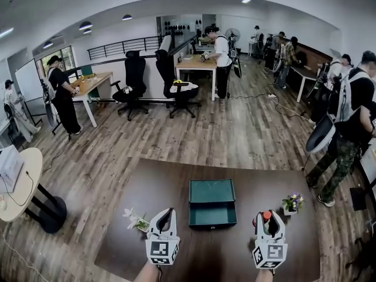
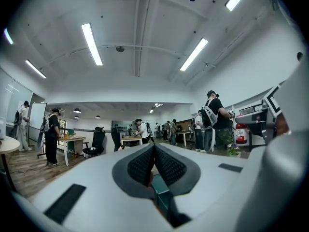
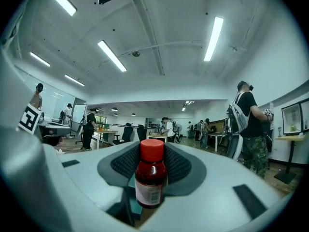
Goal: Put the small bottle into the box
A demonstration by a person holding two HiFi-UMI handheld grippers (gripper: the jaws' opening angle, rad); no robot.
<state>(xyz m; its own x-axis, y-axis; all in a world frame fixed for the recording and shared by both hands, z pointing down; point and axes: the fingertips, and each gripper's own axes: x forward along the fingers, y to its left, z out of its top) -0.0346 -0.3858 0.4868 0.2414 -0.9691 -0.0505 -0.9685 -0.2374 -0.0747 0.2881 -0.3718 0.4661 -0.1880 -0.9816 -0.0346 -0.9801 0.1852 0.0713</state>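
I have the right gripper (image 1: 268, 221) clamped on the small glass bottle with a red cap and dark red contents (image 1: 266, 215). In the right gripper view the bottle (image 3: 151, 175) stands upright in the centre of the frame. The black ribbed pads (image 3: 179, 164) press on it from both sides, and its white label faces the camera. The cap rises just above the pad tips, and the base hangs clear of the dark brown tabletop (image 1: 170, 187). In the head view this sits at the lower right of the frame, to the right of the dark teal rectangular box (image 1: 212, 215). The bottle is apart from the box and not over its opening. The box lies low in the centre of the frame, between my two grippers, with its lid thrown back toward the top of the picture and its inside bare. A sliver of the same teal shows below the bottle in the right gripper view. The left gripper (image 1: 166, 213) is at the lower left, and in its own view the pads (image 2: 166, 166) meet at their tips with nothing caught between them. A small pot of purple flowers (image 1: 292, 202) stands just right of the bottle, and a sprig of white flowers (image 1: 136, 220) lies just left of the left gripper.
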